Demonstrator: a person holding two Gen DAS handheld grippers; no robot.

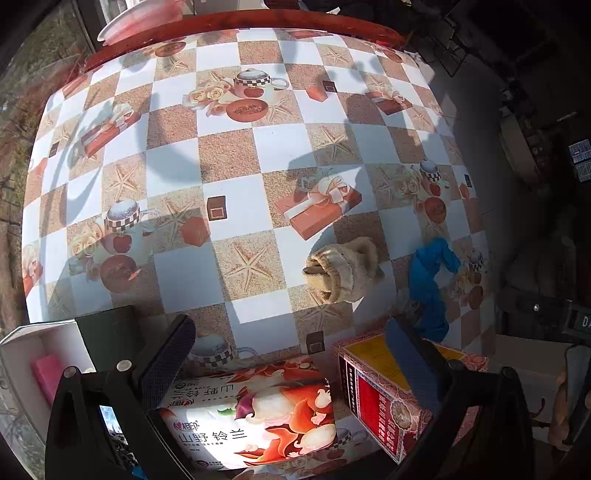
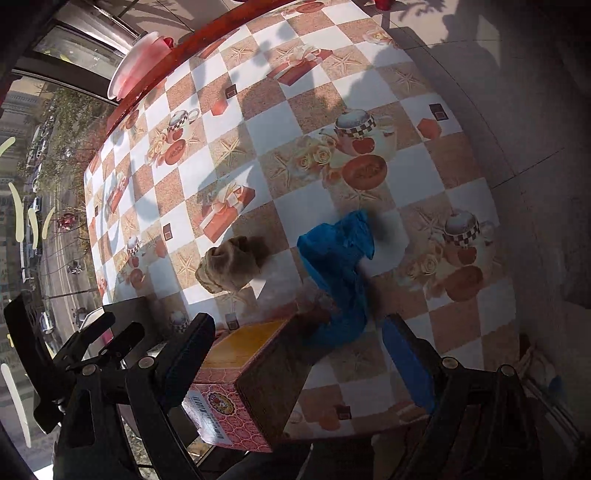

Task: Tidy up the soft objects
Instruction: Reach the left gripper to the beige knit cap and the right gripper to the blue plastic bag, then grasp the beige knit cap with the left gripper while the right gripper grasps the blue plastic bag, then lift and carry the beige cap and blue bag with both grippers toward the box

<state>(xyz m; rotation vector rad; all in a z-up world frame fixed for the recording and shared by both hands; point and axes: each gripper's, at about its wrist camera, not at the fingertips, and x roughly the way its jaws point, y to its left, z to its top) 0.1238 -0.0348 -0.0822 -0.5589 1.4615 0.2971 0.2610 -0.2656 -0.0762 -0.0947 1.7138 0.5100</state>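
Observation:
A beige knitted sock [image 1: 343, 269] lies crumpled on the checked tablecloth [image 1: 229, 155], with a blue cloth [image 1: 428, 280] to its right. My left gripper [image 1: 291, 350] hangs open above the near table edge, over a printed tissue pack [image 1: 258, 417]; nothing is between its fingers. In the right wrist view the sock [image 2: 232, 264] is left of centre and the blue cloth [image 2: 340, 266] runs toward my right gripper [image 2: 295, 350]. That gripper is open, with nothing gripped, above a red and yellow carton [image 2: 255, 373].
The red and yellow carton [image 1: 384, 387] stands beside the tissue pack. A white box [image 1: 22, 354] holding a pink block [image 1: 46, 373] is at the near left. A pink basin [image 1: 140, 18] rests past the far table rim. Floor lies to the right.

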